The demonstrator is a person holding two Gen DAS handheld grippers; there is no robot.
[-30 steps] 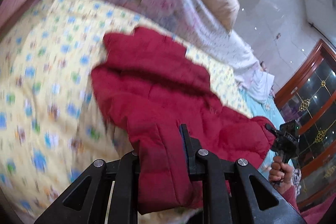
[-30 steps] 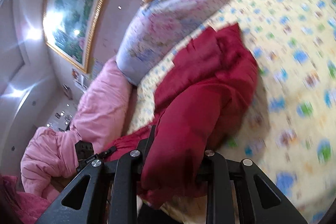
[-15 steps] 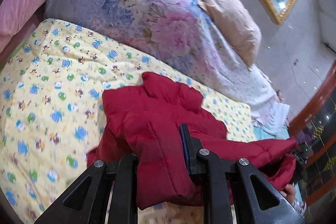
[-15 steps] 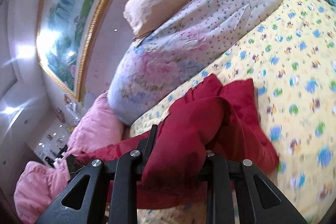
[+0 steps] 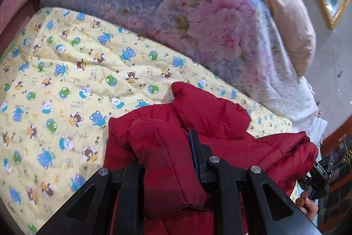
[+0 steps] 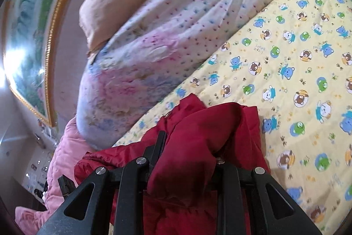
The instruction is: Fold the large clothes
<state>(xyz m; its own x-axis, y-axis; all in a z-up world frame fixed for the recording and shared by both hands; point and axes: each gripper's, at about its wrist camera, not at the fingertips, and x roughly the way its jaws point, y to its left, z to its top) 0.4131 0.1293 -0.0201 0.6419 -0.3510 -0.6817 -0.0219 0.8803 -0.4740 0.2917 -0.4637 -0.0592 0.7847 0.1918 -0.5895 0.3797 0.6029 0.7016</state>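
Observation:
A red padded jacket is bunched at the near edge of a bed with a yellow bear-print quilt. My left gripper is shut on a thick fold of the jacket, which hangs over its fingers. My right gripper is shut on another fold of the same jacket, held a little above the quilt. The right gripper's body also shows at the far right of the left wrist view, with a hand below it.
A rolled floral duvet lies along the far side of the bed with a beige pillow on it. A pink quilt lies beside the bed. A gold-framed painting hangs on the wall.
Both grippers have lifted and drawn the jacket toward the near edge of the bed. The jacket lay spread out before and is now gathered into a bunch between them.

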